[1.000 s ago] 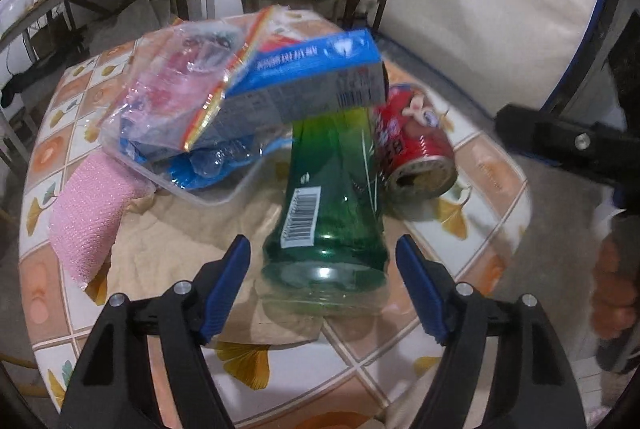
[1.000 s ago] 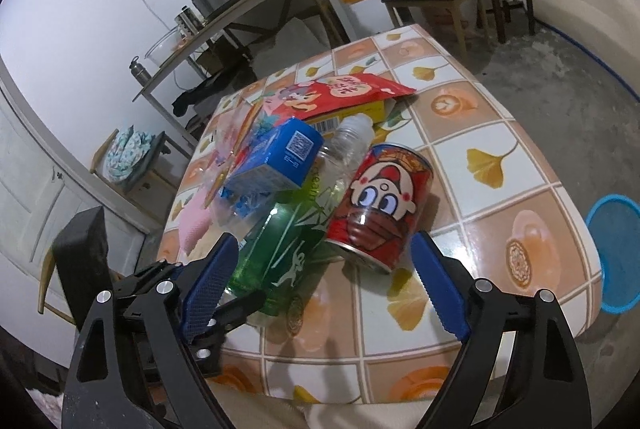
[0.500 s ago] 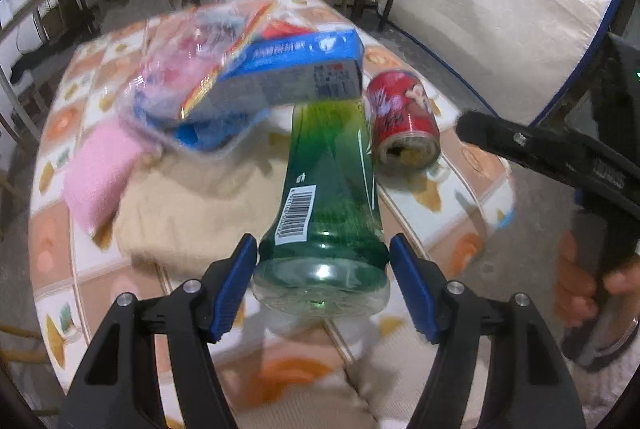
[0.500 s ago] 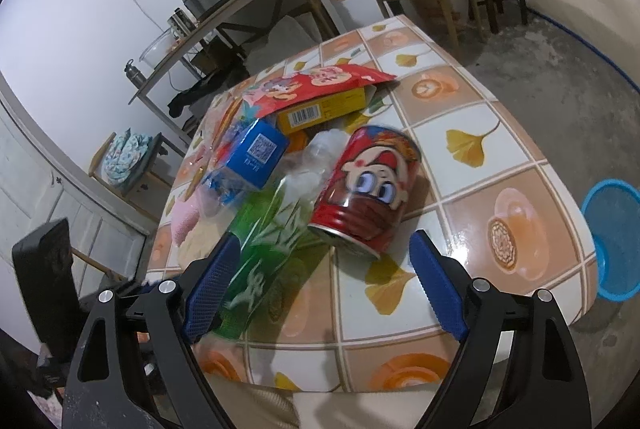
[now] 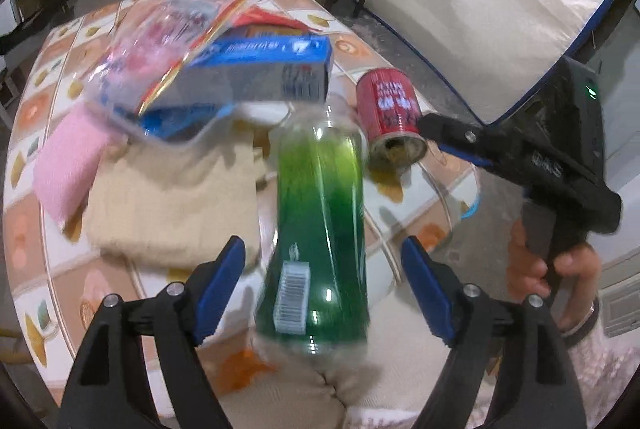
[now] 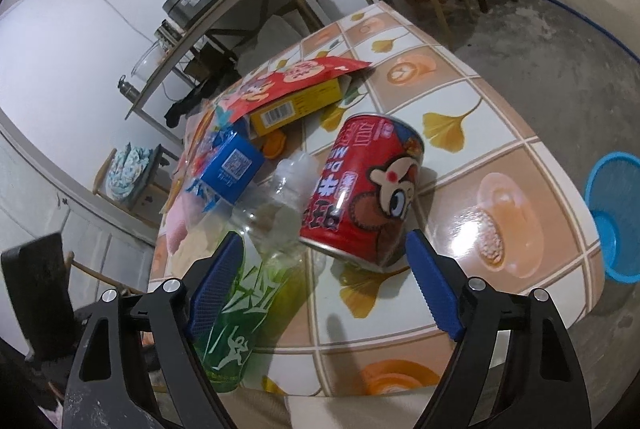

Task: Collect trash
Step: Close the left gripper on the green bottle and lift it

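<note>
- Left gripper point(image 5: 322, 279) has its fingers spread wide on either side of a green bottle point(image 5: 320, 229) lying on the tiled surface point(image 6: 460, 157), not touching it, seemingly lined up to clamp it.
- Right gripper point(image 6: 324, 285) is also released, pointing at a red can point(image 6: 364, 197) lying on its side beside the bottle.
- A blue bin point(image 6: 614, 221) waits on the floor, probably for the trash.
</note>
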